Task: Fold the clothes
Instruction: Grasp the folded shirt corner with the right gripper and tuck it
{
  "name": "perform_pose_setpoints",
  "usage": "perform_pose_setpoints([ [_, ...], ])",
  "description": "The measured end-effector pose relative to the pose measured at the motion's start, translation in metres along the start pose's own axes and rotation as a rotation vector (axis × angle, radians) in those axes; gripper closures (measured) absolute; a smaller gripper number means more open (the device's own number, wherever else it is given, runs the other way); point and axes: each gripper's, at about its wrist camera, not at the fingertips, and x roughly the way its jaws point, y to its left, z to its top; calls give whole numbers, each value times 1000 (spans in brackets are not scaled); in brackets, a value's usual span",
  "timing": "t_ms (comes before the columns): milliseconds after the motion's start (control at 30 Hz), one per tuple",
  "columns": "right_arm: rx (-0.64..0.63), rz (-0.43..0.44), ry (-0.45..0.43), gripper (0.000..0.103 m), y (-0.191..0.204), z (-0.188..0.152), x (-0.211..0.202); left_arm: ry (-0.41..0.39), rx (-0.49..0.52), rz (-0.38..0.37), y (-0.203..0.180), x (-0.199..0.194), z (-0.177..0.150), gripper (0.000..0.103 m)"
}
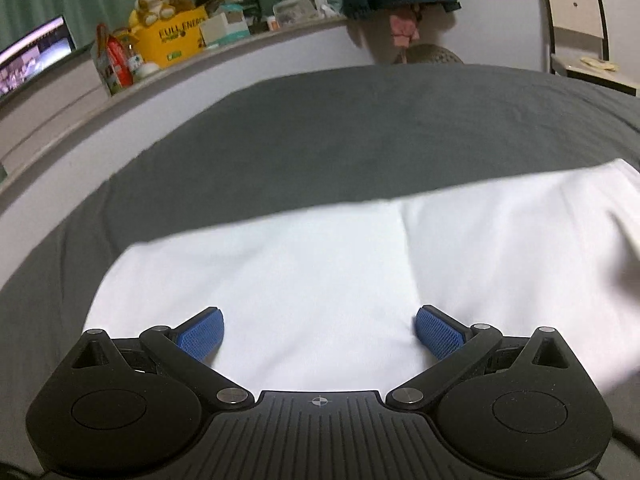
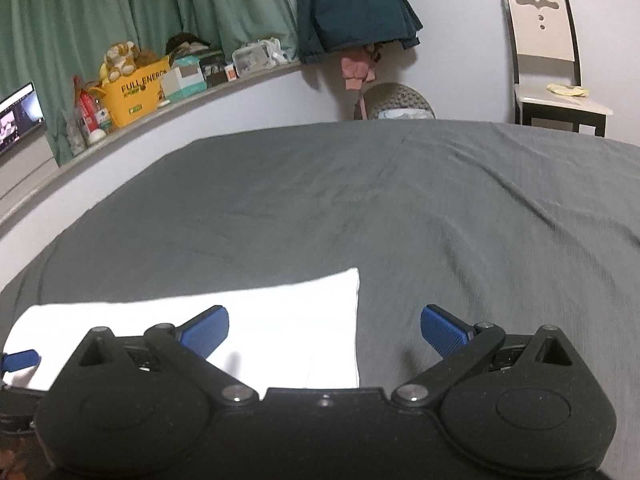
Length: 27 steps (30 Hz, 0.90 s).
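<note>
A white garment point(image 1: 320, 272) lies folded flat in a long band on the dark grey bed sheet point(image 1: 340, 136). My left gripper point(image 1: 319, 334) hovers just above its near part, open, blue pads wide apart with nothing between them. In the right wrist view the same white garment point(image 2: 280, 320) ends in a straight right edge. My right gripper point(image 2: 325, 332) is open over that edge, its left pad over the cloth and its right pad over bare sheet point(image 2: 360, 200). A blue fingertip point(image 2: 20, 360) of the left gripper shows at the far left.
A ledge along the wall holds a yellow box point(image 2: 134, 94), a plush toy point(image 2: 120, 58) and cartons. A screen point(image 2: 18, 118) glows at the left. A dark coat point(image 2: 352, 4) hangs on the wall, and a chair point(image 2: 552, 64) stands beyond the bed's far right corner.
</note>
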Motion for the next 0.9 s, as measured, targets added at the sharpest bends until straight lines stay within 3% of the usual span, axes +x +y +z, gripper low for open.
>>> perform_pose_setpoints([
  [167,3,9,33,0,-4,-1,-1,23,-8,-21,5,-13,-14,0],
  [500,30,102,149,2,-16,-6,-4,86,129,-86,4,-32,-18,0],
  [567,35,115,166,9,-19,-6,-3,120,149,-111,5,-34,-15,0],
  [633,43,133,189,23,-22,-5,-2,122,169,-146,8,-41,-12,0],
  [900,153,193,232,40,-39,-2,1,-35,129,-197,66,-66,18,0],
])
